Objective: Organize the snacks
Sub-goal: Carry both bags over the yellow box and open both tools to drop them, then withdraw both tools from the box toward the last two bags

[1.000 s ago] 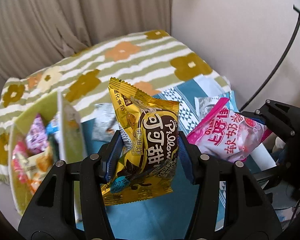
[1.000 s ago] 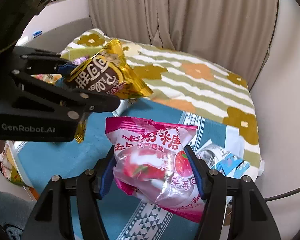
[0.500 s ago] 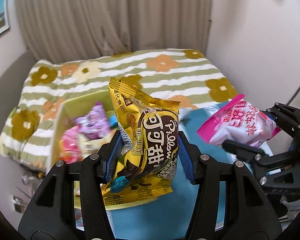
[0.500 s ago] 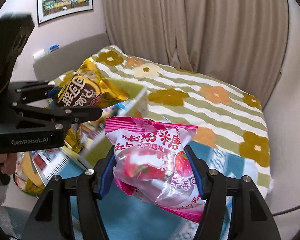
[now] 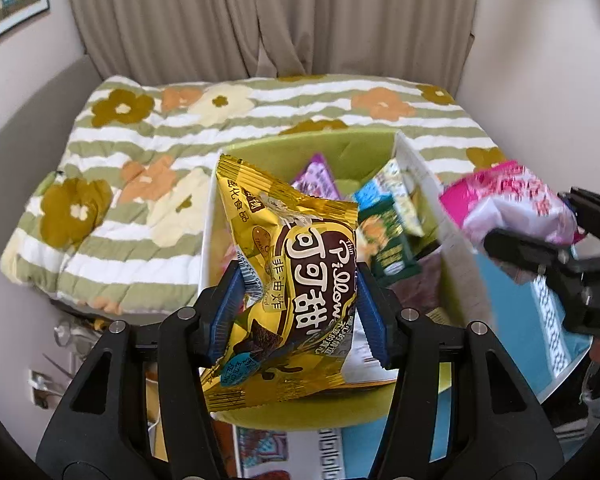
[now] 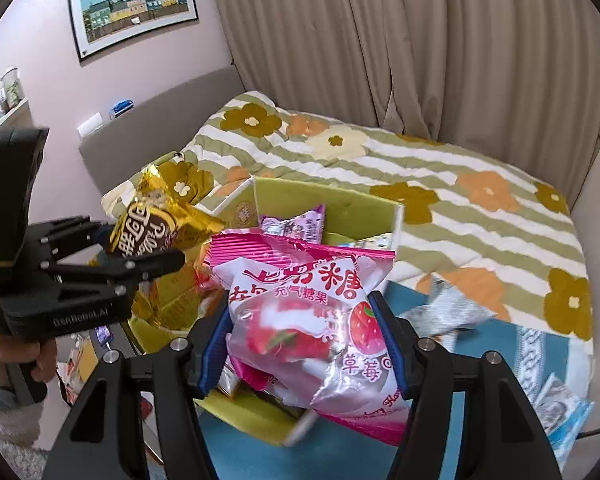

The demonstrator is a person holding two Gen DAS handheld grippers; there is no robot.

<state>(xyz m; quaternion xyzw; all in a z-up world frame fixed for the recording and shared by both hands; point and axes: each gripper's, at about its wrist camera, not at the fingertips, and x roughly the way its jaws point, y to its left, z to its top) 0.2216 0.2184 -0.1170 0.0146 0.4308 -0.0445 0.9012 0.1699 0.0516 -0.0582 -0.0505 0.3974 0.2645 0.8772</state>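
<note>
My left gripper [image 5: 298, 312] is shut on a gold and brown snack bag [image 5: 288, 280] and holds it above the left part of a green cardboard box [image 5: 300, 146] that holds several snack packets. My right gripper [image 6: 306, 344] is shut on a pink strawberry candy bag [image 6: 312, 320] and holds it over the same box [image 6: 332, 196]. The pink bag [image 5: 508, 204] and right gripper show at the right of the left wrist view. The gold bag [image 6: 156, 224] and left gripper [image 6: 112, 256] show at the left of the right wrist view.
The box stands on a teal cloth [image 6: 340, 452] at the edge of a bed with a striped flower quilt [image 6: 460, 168]. A silver packet [image 6: 448, 312] and a blue-white packet [image 6: 560, 408] lie on the cloth to the right. Curtains [image 5: 268, 16] hang behind.
Both grippers have swung left with their bags, from over the teal cloth to over the green box. Both grips are unchanged.
</note>
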